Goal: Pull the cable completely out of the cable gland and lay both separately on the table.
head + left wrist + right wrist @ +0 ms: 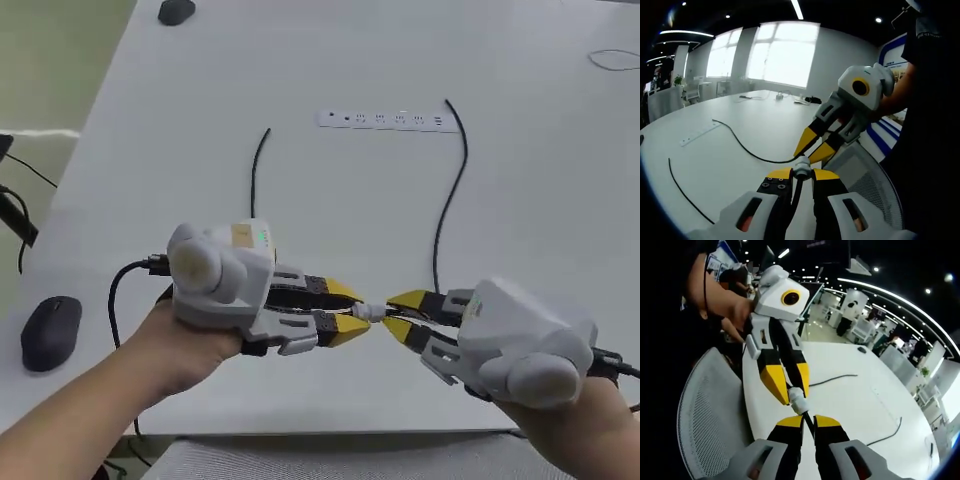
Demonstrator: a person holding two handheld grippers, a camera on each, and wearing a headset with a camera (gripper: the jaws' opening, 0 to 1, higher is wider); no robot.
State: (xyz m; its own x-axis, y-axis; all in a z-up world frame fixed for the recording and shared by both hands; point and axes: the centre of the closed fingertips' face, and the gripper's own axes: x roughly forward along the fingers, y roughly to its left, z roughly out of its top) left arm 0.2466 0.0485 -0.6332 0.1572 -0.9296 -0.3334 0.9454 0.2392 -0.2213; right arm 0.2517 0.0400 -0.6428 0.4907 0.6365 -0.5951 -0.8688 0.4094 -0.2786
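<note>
White plastic cable gland (373,312), a single small piece, hangs in the air above the white counter (300,60), right where two grippers meet tip to tip. The left gripper (357,312) has its two yellow-tipped fingers (780,174) closed on the gland, one on each side. The right gripper (394,314) faces it, and its two yellow-tipped fingers (790,421) are pinched on the long black cable (450,190) just beside the gland. The cable is seated in the gland, and neither lies on the counter.

From the right fingers the long black cable drops to the counter and runs away from them, ending near one end of the one white power strip (385,120), which lies well beyond both pairs of fingers.

A second, short black cable (257,170) lies loose on the counter beyond the left fingers, apart from the long one, which makes two cables in all.

Two dark computer mice are on the counter. One (50,332) lies out to the side of the left gripper, behind its fingers. The other (177,10) lies far beyond them at the far edge.

One grey mesh chair (710,410) sits below the fingers at the near edge of the counter.
</note>
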